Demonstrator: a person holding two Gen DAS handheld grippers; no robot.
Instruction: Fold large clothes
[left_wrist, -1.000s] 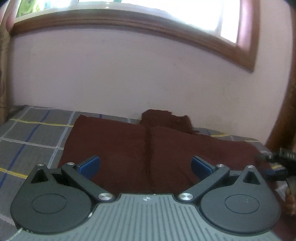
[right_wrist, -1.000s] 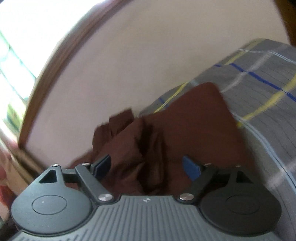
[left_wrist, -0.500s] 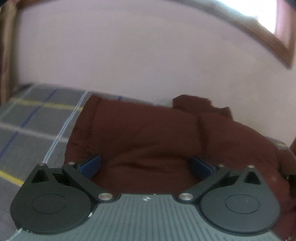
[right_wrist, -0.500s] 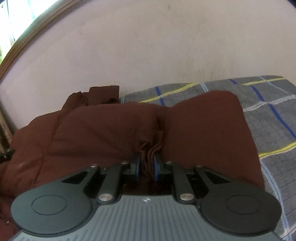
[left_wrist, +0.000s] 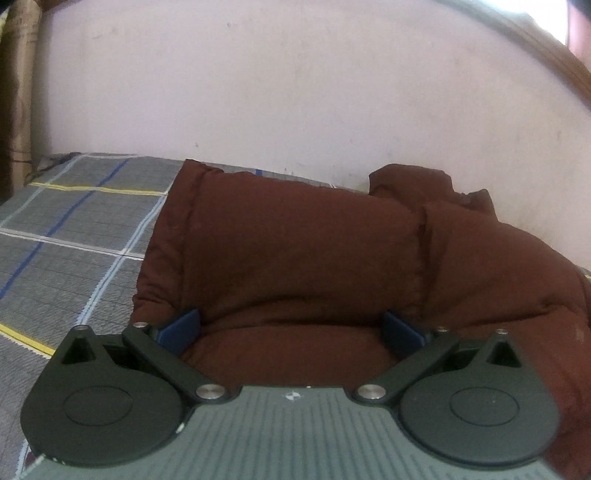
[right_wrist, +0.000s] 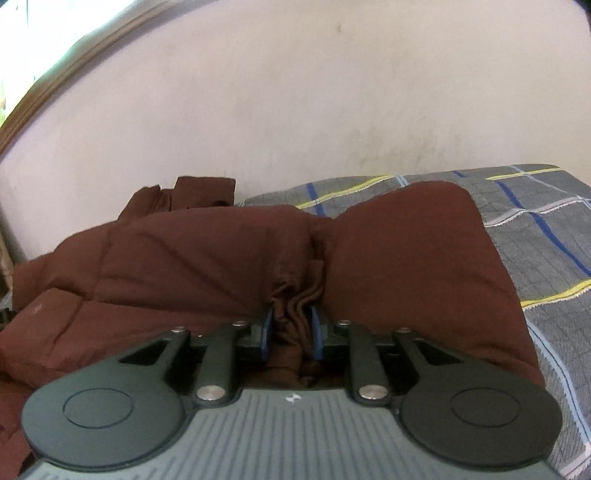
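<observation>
In the left wrist view, a grey checked bedsheet (left_wrist: 77, 236) with blue, yellow and white lines spreads away to the left of the left gripper (left_wrist: 291, 328), running back to a pale pink wall (left_wrist: 280, 92). The left gripper's jaws stand wide apart, the blue pads (left_wrist: 179, 328) pressed into the near edge of a dark brown padded jacket (left_wrist: 295, 251), with a broad bulge of the quilted fabric lying between them; they close on nothing. Straight ahead of this gripper the jacket rises in a thick folded mound, and ahead to the right a crumpled part of it (left_wrist: 417, 184) lies against the wall. At the upper right corner a wooden window frame (left_wrist: 554, 59) curves across the wall. In the right wrist view, the window frame (right_wrist: 74, 70) shows at the upper left, and the jacket (right_wrist: 192, 258) spreads to the left of the right gripper (right_wrist: 291, 332) in quilted panels, its crumpled part (right_wrist: 192, 192) lying far ahead to the left near the wall (right_wrist: 332, 92). The right gripper's jaws are drawn nearly together, pinching a gathered bunch of the jacket's fabric that wrinkles into pleats between the blue pads (right_wrist: 266, 332). To the right of this pinch another smooth lobe of the jacket swells up, and beyond it to the right lies the checked bedsheet (right_wrist: 546, 229).
</observation>
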